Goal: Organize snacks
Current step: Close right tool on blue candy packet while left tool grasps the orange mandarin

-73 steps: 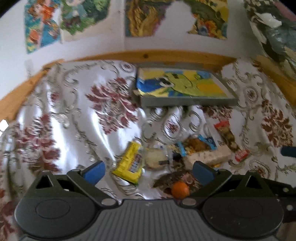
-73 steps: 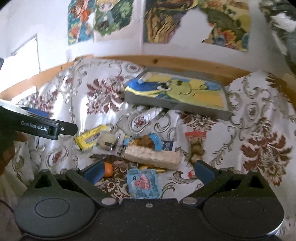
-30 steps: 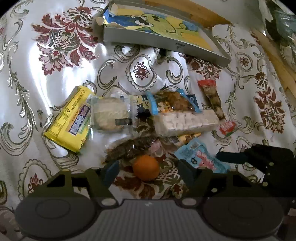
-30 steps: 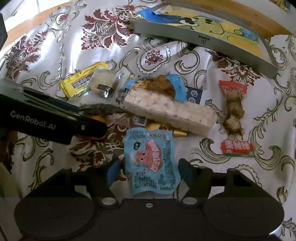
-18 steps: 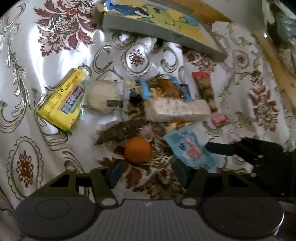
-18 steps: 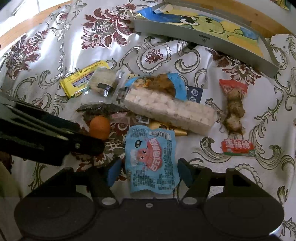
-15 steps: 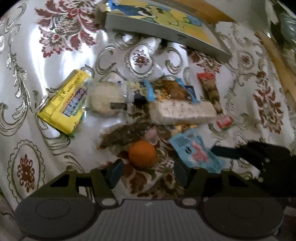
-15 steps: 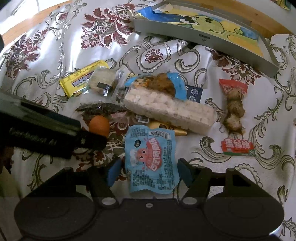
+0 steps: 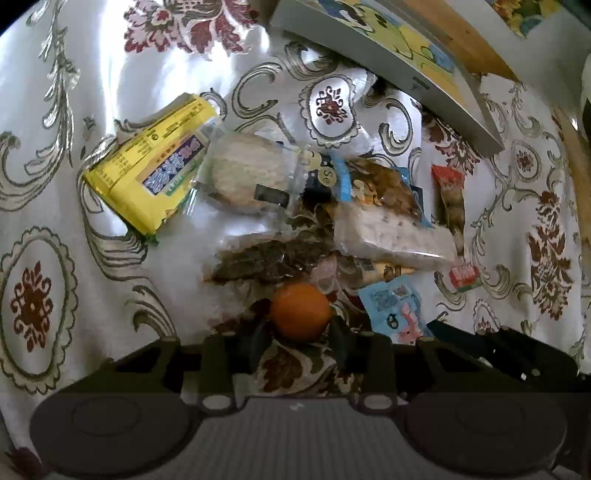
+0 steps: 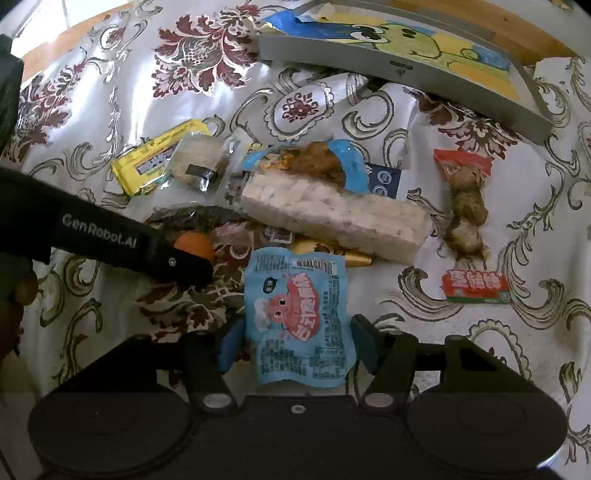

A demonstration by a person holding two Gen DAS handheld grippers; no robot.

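A small orange (image 9: 300, 312) lies on the floral cloth at the near edge of a snack pile. My left gripper (image 9: 298, 339) is shut on it, a pad touching each side. In the right wrist view that orange (image 10: 194, 245) peeks out behind the left gripper's black finger (image 10: 173, 262). My right gripper (image 10: 297, 345) is open, and its blue pads flank a light blue packet with a red cartoon (image 10: 299, 317) that lies flat between them. The pile also holds a yellow pack (image 9: 155, 173), a round rice cake (image 9: 251, 173), a white puffed bar (image 10: 332, 214) and a dark packet (image 9: 266, 258).
A grey tray with a cartoon picture (image 10: 369, 62) sits at the far side by the wooden edge (image 10: 517, 33). A red-topped snack stick (image 10: 465, 199) and a small red packet (image 10: 476, 286) lie to the right. A hand (image 10: 14, 302) holds the left gripper.
My left gripper came down toward the orange and its fingers narrowed onto it. The right gripper stayed over the blue packet, its fingers a little closer together.
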